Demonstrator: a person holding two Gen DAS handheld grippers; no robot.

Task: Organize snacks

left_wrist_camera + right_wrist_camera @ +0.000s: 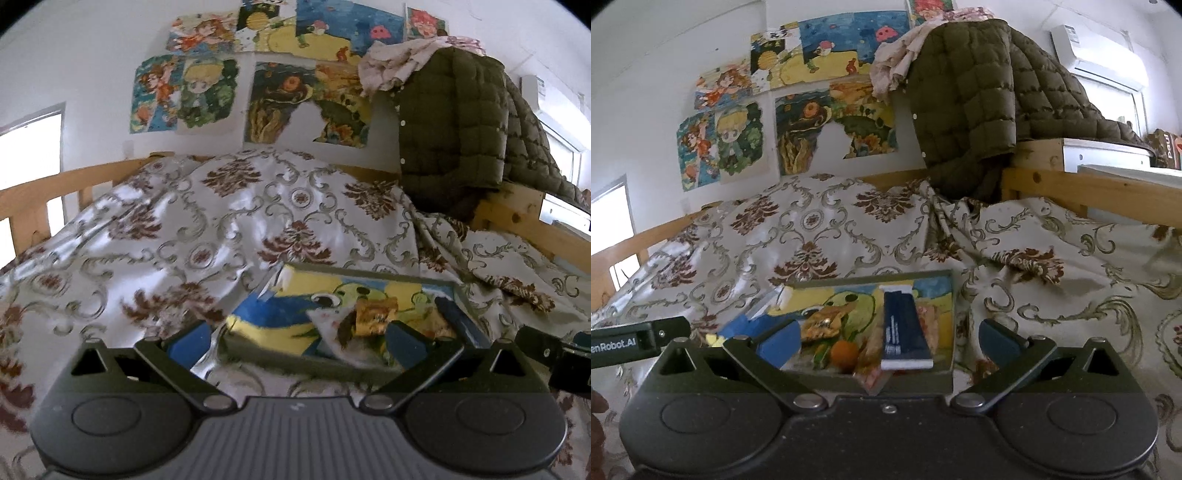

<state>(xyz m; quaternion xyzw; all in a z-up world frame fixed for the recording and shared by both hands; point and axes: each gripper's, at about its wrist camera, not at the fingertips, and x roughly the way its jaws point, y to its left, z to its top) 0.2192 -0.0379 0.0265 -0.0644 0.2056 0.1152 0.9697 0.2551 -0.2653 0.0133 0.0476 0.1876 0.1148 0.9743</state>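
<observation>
A shallow grey-rimmed tray (295, 363) with a painted cartoon floor lies on the bed. In it are a crinkled orange-brown packet (375, 317) and a dark blue box (454, 314). My left gripper (297, 343) is open just short of the tray's near rim, with nothing between its fingers. From the right wrist view the tray (871, 277) holds the blue box (903, 332), the packet (823, 323), a small orange round snack (844, 350) and a clear-wrapped snack (871, 363). My right gripper (890, 341) is open in front of the tray and holds nothing.
A floral bedspread (221, 221) covers the bed inside a wooden frame (1089, 188). An olive quilted jacket (979, 92) hangs over the right rail. Posters (288, 99) cover the wall. The other gripper's body (639, 341) shows at the left edge.
</observation>
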